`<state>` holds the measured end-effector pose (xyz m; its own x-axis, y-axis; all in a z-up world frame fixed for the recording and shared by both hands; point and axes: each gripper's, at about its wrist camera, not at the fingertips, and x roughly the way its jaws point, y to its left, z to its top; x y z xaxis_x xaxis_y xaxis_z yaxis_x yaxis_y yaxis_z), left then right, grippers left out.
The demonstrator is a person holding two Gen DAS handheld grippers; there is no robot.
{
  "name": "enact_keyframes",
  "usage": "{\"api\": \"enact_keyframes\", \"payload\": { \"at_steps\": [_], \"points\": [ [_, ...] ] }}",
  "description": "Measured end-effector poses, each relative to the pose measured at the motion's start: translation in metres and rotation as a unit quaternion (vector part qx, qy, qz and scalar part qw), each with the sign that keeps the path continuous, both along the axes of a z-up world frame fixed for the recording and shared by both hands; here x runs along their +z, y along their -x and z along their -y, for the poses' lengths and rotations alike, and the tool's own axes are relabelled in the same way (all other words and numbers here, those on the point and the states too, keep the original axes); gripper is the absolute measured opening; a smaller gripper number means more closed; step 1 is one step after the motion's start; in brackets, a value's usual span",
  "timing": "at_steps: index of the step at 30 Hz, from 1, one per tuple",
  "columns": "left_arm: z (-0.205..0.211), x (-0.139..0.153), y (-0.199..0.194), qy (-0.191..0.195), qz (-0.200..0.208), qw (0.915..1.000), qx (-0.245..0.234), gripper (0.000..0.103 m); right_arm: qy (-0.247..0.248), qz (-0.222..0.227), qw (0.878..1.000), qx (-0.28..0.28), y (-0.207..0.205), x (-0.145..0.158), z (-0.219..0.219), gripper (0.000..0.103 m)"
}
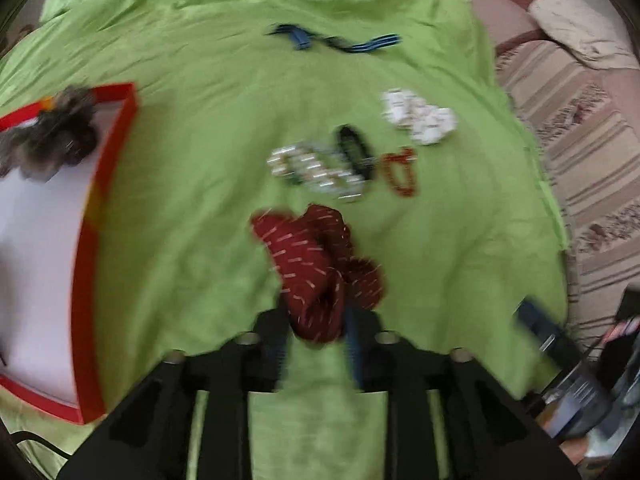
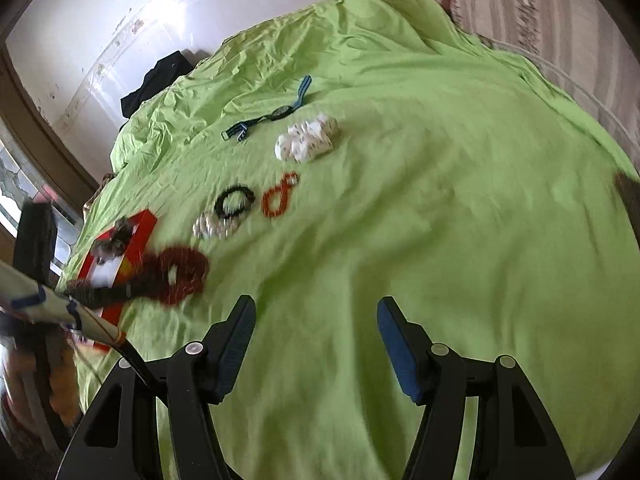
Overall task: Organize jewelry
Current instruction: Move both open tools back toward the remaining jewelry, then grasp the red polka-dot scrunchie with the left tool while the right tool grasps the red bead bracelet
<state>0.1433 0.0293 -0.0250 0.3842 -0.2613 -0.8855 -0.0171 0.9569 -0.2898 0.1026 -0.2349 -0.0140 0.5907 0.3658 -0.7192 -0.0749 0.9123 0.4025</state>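
Observation:
My left gripper (image 1: 318, 320) is shut on a dark red scrunchie (image 1: 320, 264) with white flecks, held just above the green sheet (image 1: 200, 220); it also shows in the right wrist view (image 2: 176, 276). A red-rimmed box (image 1: 104, 184) with a grey furry scrunchie (image 1: 52, 132) lies to the left. On the sheet lie a silver bead bracelet (image 1: 316, 176), a black bracelet (image 1: 354, 150), an orange bead bracelet (image 1: 402, 172), a white bracelet (image 1: 420, 120) and a blue-strapped watch (image 1: 336, 42). My right gripper (image 2: 316, 320) is open and empty over bare sheet.
The green sheet (image 2: 440, 240) covers a bed. A striped cover (image 1: 580, 140) and a pillow (image 1: 576, 28) lie at the right. A black cloth (image 2: 156, 80) sits at the far edge by the white wall.

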Motion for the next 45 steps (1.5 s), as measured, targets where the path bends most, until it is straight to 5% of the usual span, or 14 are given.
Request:
{"api": "enact_keyframes", "payload": {
  "at_steps": [5,13,20,34,36,37,45],
  "points": [
    [-0.023,-0.006,-0.003,0.026,0.015,0.9993,0.021,0.049,0.017,0.008,1.000,-0.003,-0.068,0.009,-0.010,0.068],
    [-0.014,-0.013,-0.013,0.045,0.022,0.9988,-0.003,0.051,-0.004,-0.026,0.999,-0.040,-0.152,-0.006,-0.018,0.067],
    [-0.008,-0.021,-0.016,0.045,0.021,0.9987,-0.012,0.051,-0.059,-0.028,0.997,0.034,-0.140,-0.005,-0.055,0.052],
    [-0.002,-0.033,-0.016,0.056,0.009,0.9984,0.000,0.051,0.059,-0.036,0.997,0.034,-0.152,-0.044,-0.081,0.025],
    [-0.003,-0.033,-0.016,0.054,0.004,0.9985,0.008,0.033,0.073,-0.032,0.996,0.038,-0.154,-0.044,-0.085,0.009],
    [-0.003,-0.032,-0.015,0.056,0.000,0.9984,0.007,0.012,0.072,-0.034,0.996,0.039,-0.154,-0.043,-0.085,0.009],
    [-0.009,0.006,0.017,0.069,0.027,0.9972,0.010,0.010,0.027,-0.001,0.999,0.038,-0.113,0.004,-0.069,0.009]
  ]
}}
